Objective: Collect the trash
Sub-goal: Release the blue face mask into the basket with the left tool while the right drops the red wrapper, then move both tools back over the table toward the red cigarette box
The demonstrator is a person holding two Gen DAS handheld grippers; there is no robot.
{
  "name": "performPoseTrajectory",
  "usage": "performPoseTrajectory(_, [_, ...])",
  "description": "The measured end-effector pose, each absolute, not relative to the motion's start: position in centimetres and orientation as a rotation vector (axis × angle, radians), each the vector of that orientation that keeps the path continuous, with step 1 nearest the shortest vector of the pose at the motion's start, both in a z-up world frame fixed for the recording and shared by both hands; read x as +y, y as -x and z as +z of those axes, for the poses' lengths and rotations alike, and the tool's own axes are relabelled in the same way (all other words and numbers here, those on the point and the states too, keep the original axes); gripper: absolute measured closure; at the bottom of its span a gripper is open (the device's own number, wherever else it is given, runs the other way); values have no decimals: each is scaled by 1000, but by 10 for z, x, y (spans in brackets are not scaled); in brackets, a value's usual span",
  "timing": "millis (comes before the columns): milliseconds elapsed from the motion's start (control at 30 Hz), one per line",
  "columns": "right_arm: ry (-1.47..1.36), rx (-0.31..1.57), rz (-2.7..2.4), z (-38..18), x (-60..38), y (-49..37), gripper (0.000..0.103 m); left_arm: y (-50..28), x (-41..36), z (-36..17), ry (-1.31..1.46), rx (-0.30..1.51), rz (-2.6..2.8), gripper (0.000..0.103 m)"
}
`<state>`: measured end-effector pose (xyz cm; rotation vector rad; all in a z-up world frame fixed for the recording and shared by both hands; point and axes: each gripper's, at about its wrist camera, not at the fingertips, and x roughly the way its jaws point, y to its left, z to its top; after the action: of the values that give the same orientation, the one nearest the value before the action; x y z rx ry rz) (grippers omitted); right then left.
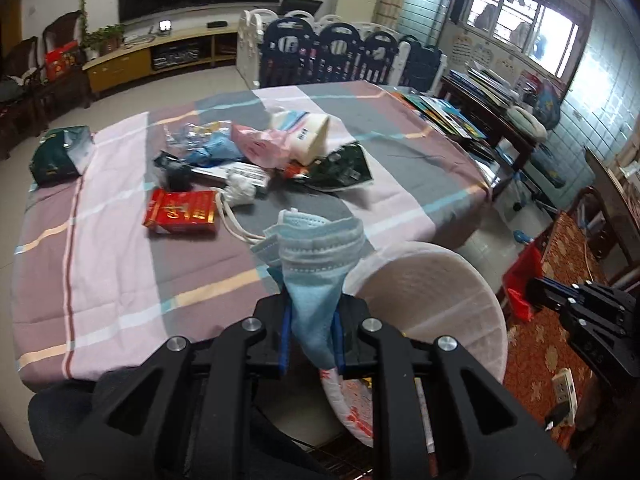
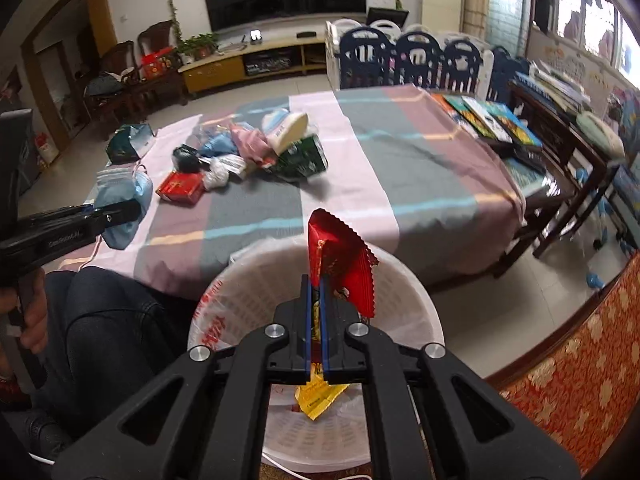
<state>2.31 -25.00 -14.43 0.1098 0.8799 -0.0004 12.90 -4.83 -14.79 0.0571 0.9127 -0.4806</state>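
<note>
Trash here means two pieces already in hand and a heap on the worktop (image 2: pixel 420 168). The left gripper (image 1: pixel 311 332) has its fingers clamped on a bundle of blue face masks (image 1: pixel 320 252), held over the near edge of the worktop, just beside the white basket (image 1: pixel 480 312). The right gripper (image 2: pixel 316 320) has its fingers pressed together on a red snack wrapper (image 2: pixel 340 268), which hangs directly above the basket's mouth, with a yellow piece (image 2: pixel 320 398) showing below the fingers inside it.

The step in hand looks like the drop. The right side is placed well already: parting the fingers there should let the wrapper fall inside, though thin foil can cling to a pad, so a wide opening would help. The masks are not yet over the opening; judged from the left wrist view, they need carrying across the rim before release. Their loose ear loops could catch on the rim or trail outside, so it seems wise to let go well inside the rim, not at the edge.

Counting: one basket, two grippers, one red wrapper. The masks are a layered bundle; several edges show, but I cannot tell the exact number. One red box (image 1: pixel 182 212) lies on the worktop near the pile (image 1: pixel 272 152), which holds a pink packet, a dark green bag and other wrappers too tangled to count. One more dark green bag (image 1: pixel 60 154) lies at the worktop's far left edge.
</note>
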Motion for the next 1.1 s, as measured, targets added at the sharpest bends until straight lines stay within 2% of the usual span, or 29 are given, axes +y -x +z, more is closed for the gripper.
performPoseTrajectory(200, [-147,913,4,-161,-259,-19,99,-120,-102,-195,-101,1049,-696,85])
performPoseTrajectory(267, [-153,920,4,-164,-261,-18,99,-117,-113,-211,-131,1092,-721,82])
performPoseTrajectory(333, [-162,932,2,-168,-262,-18,99,-116,-117,-221,-139,1124,-728,62])
performPoseTrajectory(400, [-180,951,0,-172,-263,-19,97,-117,-117,-225,-146,1127,-712,47])
performPoseTrajectory(467, [-205,966,-3,-175,-264,-20,84,-118,-113,-224,-150,1112,-678,36])
performPoseTrajectory(533, [-224,964,-10,-175,-265,-21,47,-122,-105,-222,-148,1105,-651,30])
performPoseTrajectory(600, [-224,943,-25,-170,-263,-20,33,-127,-95,-220,-122,1104,-639,27])
performPoseTrajectory(700, [-217,930,-14,-164,-259,-21,26,-131,-83,-219,-87,1107,-613,18])
performPoseTrajectory(800, [-228,919,3,-160,-254,-24,25,-137,-66,-214,-75,1081,-557,17])
performPoseTrajectory(900, [-240,907,30,-152,-244,-27,23,-147,-35,-208,-47,1028,-439,10])
performPoseTrajectory(1100, [-188,890,76,-136,-209,-40,22,-168,42,-201,22,947,-188,10])
